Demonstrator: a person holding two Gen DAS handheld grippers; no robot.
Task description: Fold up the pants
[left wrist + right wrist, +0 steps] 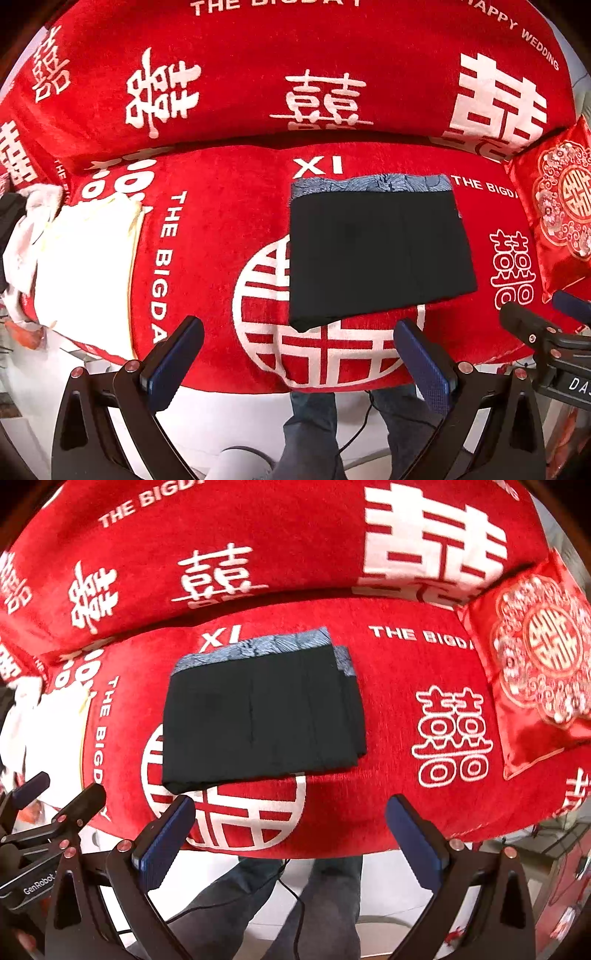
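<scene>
a: panel one, left wrist view. what lies on the red sofa seat [221, 229]?

b: the black pants [376, 254], folded into a compact rectangle, flat on the seat and partly covering a white round emblem [258, 317]. a blue-grey patterned lining band [369, 184] shows along the far edge, toward the backrest [258, 74].

a: and the left tool [299, 354]?

b: its two blue-padded fingers [173, 362] stand wide apart, holding nothing, short of the near edge of the pants and not touching them.

a: what else shares the seat?

b: a folded white cloth [85, 269] well to the left, and a red embroidered cushion [557, 214] at the right end.

a: panel two, right wrist view?

b: the same folded pants [262, 716], stacked layers visible at the right side. the right tool [291, 830] is likewise spread open and empty, near the seat's front edge. the left tool appears at the lower left, the cushion [535, 672] at upper right. below the seat, the person's legs [325, 904] in dark trousers and a thin cable [291, 890].
</scene>
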